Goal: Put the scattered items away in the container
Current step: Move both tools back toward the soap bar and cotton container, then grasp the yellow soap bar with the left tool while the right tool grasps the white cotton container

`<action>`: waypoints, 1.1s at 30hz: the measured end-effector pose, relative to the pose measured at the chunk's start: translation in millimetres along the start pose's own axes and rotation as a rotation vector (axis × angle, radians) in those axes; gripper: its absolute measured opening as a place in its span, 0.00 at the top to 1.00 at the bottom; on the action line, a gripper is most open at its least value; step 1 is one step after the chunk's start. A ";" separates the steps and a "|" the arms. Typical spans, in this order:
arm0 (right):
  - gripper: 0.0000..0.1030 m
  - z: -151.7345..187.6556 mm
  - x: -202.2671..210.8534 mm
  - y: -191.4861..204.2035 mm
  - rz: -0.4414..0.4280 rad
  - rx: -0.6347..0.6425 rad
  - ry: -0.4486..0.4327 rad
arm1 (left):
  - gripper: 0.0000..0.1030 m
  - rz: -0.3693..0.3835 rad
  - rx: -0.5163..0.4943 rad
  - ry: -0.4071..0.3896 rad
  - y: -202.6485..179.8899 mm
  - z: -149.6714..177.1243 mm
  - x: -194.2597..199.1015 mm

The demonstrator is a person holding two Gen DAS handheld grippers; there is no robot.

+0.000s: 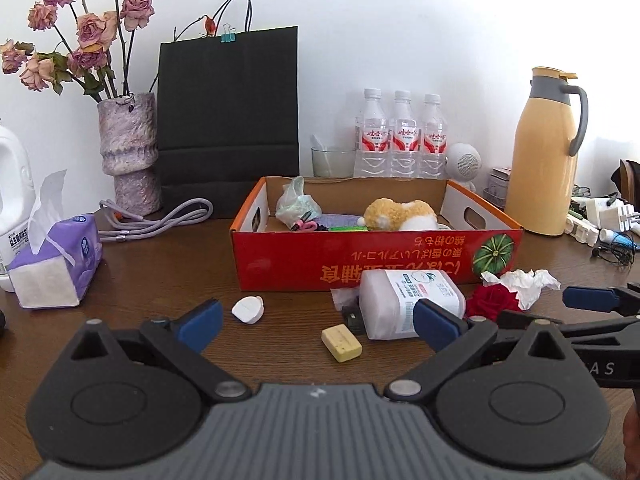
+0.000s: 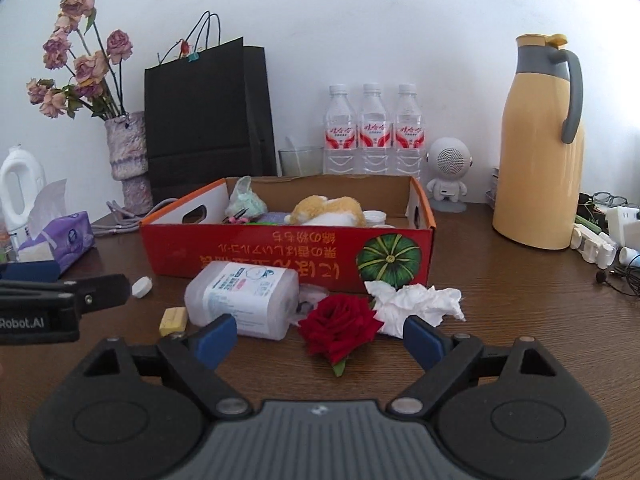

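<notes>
A red cardboard box (image 1: 360,256) (image 2: 280,256) stands mid-table and holds a plush toy (image 1: 400,212), a plastic bag and small items. In front of it lie a white bottle (image 1: 408,304) (image 2: 244,300) on its side, a yellow eraser (image 1: 341,343) (image 2: 173,320), a white pill case (image 1: 248,310) (image 2: 142,287), a red rose (image 2: 340,328) (image 1: 494,300) and crumpled tissue (image 2: 416,306) (image 1: 524,282). My left gripper (image 1: 316,326) is open, empty, above the eraser. My right gripper (image 2: 320,338) is open, empty, its fingers either side of the rose.
A purple tissue pack (image 1: 56,268), vase of dried roses (image 1: 128,156), black paper bag (image 1: 228,120), grey cord (image 1: 160,220), three water bottles (image 2: 372,132), a small speaker (image 2: 448,172), a yellow thermos (image 2: 540,148) and chargers (image 2: 600,240) ring the box.
</notes>
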State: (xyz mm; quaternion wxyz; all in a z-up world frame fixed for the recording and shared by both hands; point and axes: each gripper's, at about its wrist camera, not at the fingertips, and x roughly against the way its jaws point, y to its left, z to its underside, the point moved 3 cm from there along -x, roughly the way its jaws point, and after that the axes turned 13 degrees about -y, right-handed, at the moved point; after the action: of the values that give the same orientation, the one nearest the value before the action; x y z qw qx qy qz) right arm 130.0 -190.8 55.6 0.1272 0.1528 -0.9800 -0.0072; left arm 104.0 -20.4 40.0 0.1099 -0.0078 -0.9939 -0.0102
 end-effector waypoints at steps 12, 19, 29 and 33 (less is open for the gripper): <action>0.12 4.5 0.2 6.0 0.004 0.017 0.005 | 0.00 0.011 -0.005 0.024 5.9 6.0 9.8; 0.12 10.5 4.1 12.3 -0.010 0.028 0.039 | 0.00 0.024 0.005 0.027 14.8 15.6 20.2; 0.14 -1.1 -4.5 18.1 -0.054 0.016 0.075 | 0.00 0.027 -0.011 0.062 29.3 16.9 -14.2; 0.17 -3.8 -22.9 16.0 -0.024 0.014 0.087 | 0.04 0.148 0.059 0.155 18.2 20.9 -45.8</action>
State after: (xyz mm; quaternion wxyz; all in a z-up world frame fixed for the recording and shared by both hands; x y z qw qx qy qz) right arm 147.2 -168.6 54.5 0.1685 0.1655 -0.9717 0.0048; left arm 144.5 -2.3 9.9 0.1873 -0.0769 -0.9789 0.0269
